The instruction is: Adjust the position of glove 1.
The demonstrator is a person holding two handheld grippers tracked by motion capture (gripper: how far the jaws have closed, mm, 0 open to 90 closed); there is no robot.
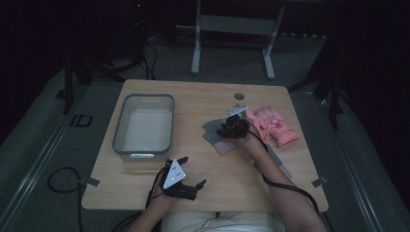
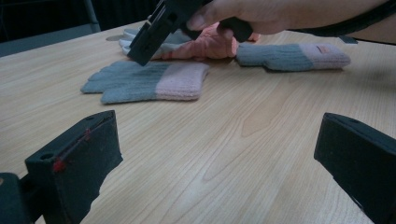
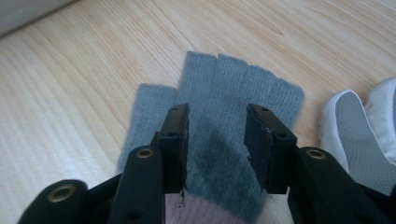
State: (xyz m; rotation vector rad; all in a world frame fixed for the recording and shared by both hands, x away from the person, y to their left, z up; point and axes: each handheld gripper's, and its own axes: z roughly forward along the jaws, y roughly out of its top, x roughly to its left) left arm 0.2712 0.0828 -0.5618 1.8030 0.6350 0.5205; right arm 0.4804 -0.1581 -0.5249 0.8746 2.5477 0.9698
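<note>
Right claw, jaws partly open and empty, poised astride the grey glove lying flat near the counter's middle, toward the right edge. Left claw, wide open and empty, rests by the near edge. Risk: closing too high may pinch only the top layer, so the glove slips.

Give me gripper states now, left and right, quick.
Left hand-held gripper: open, holding nothing, over bare table.
Right hand-held gripper: open, jaws either side of the grey-and-pink glove, not yet closed on it.
</note>
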